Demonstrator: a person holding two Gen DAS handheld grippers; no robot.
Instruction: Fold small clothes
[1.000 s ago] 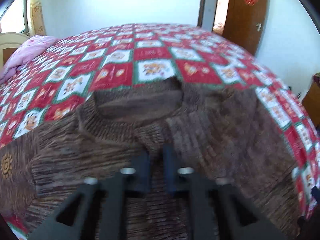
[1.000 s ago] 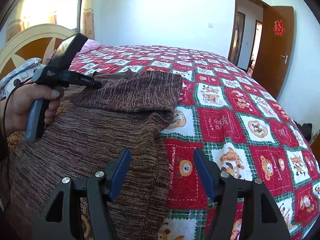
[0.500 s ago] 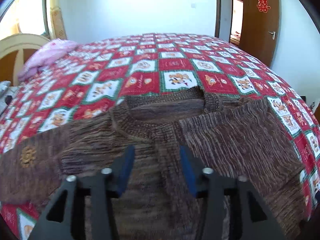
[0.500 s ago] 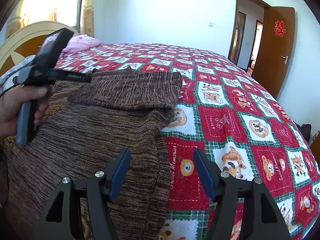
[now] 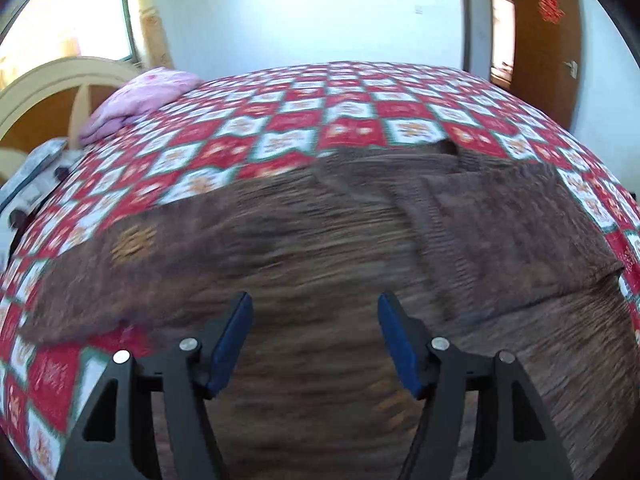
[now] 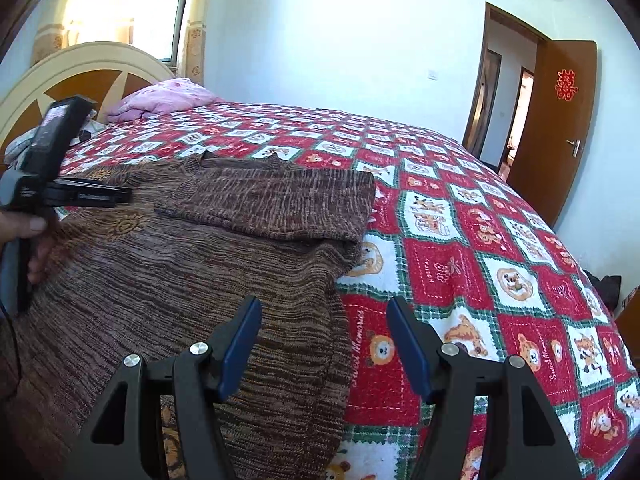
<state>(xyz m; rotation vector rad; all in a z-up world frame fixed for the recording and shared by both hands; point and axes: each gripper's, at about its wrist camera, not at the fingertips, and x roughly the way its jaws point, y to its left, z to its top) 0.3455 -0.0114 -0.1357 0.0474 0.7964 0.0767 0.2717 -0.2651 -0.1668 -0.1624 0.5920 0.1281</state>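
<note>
My left claw (image 5: 315, 320) is opening, its jaws apart over the sweater (image 5: 320, 248) with nothing pinched between them. The sweater lies flat on the quilt (image 6: 460, 248), one sleeve (image 6: 280, 204) folded across its chest, ahead and to the right of this claw. My right claw (image 6: 324, 322) hangs released above the sweater's right edge.

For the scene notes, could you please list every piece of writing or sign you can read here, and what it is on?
"Sweet Memories": stitched on red squares of the bedspread, clearest by the right gripper.
Red double-happiness sign: on the brown door.
Small white print on the left gripper: too small to read.
Brown sweater: orange motifs only, no words.
</note>
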